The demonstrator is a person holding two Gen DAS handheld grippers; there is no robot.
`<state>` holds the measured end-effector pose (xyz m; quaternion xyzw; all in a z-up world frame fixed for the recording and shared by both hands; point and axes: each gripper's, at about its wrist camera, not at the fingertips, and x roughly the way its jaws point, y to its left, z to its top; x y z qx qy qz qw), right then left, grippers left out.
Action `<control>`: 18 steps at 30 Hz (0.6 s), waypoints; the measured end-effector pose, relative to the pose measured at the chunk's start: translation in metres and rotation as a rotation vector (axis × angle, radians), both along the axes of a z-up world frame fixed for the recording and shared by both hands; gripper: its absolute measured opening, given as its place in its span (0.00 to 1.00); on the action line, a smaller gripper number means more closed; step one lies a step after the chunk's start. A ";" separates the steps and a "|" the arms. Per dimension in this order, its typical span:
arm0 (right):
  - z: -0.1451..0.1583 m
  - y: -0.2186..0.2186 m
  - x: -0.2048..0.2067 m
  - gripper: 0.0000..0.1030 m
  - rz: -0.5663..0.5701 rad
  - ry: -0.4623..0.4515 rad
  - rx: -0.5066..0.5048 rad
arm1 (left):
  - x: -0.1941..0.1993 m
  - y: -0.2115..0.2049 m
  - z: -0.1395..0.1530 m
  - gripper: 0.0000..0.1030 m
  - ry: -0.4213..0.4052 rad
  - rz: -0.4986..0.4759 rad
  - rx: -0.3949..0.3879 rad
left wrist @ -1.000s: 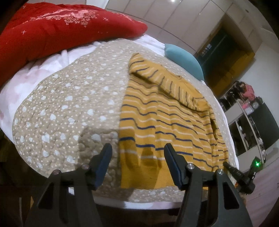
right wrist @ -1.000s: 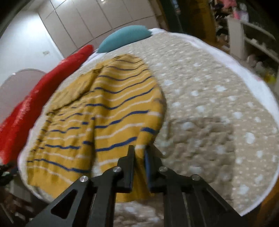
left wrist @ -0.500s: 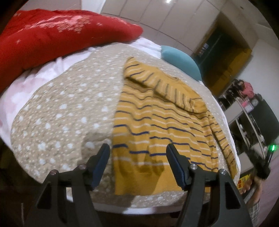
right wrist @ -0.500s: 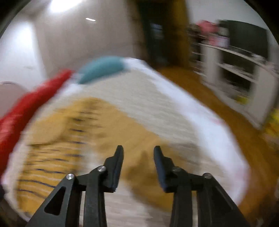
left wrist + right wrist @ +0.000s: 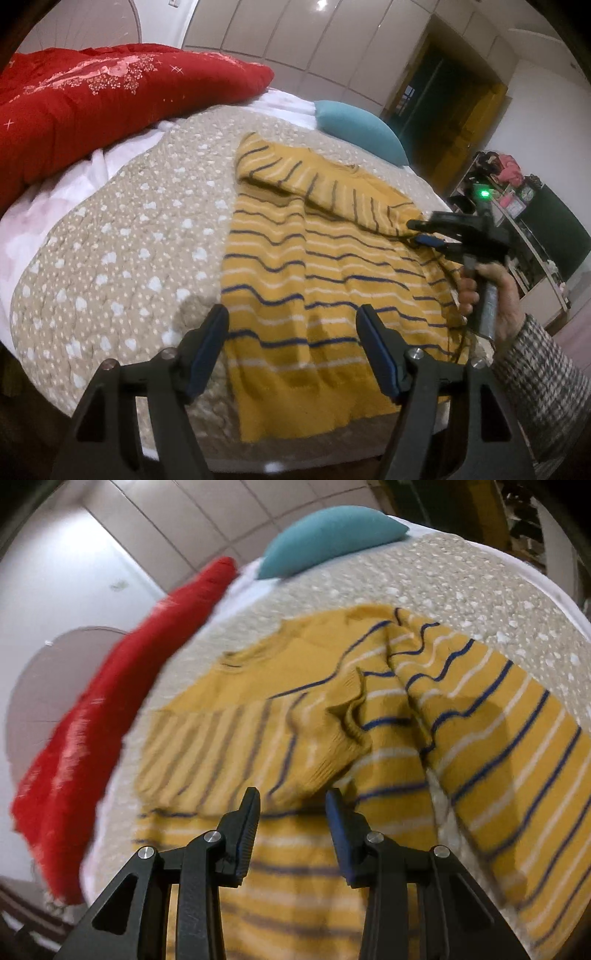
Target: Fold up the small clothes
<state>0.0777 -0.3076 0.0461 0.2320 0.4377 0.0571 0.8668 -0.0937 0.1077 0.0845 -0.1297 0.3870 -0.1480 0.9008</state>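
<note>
Your right gripper (image 5: 291,812) has let go of the hem and swung to the sweater's (image 5: 317,280) far sleeve at 3 o'clock, jaws half open and empty. Your left gripper (image 5: 291,339), which has just been widening, hovers wide over the near hem, nothing between its jaws. The sweater lies on the bed (image 5: 122,236), one sleeve folded; the other comes next.

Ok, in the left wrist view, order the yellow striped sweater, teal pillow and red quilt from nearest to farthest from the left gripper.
From the left gripper:
1. Yellow striped sweater, its hem just beyond the fingertips.
2. Red quilt, far left along the bed.
3. Teal pillow, at the far end, right of centre.
</note>
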 end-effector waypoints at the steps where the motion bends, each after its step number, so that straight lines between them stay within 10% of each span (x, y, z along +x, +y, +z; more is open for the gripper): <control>1: -0.003 0.001 0.009 0.39 -0.019 0.017 -0.030 | 0.003 0.001 -0.002 0.68 0.002 0.001 0.001; 3: -0.011 -0.005 0.026 0.30 -0.062 0.043 -0.055 | 0.008 0.002 -0.006 0.68 0.013 0.004 -0.005; 4: -0.012 -0.009 0.032 0.07 -0.069 0.048 -0.046 | 0.011 0.003 -0.009 0.68 0.021 0.005 -0.009; 13: 0.104 -0.001 0.055 0.06 0.018 -0.258 -0.071 | 0.025 0.000 -0.015 0.68 0.035 0.022 0.003; 18: 0.057 -0.041 0.046 0.06 -0.071 -0.168 -0.082 | 0.031 -0.004 -0.023 0.68 0.070 0.022 0.017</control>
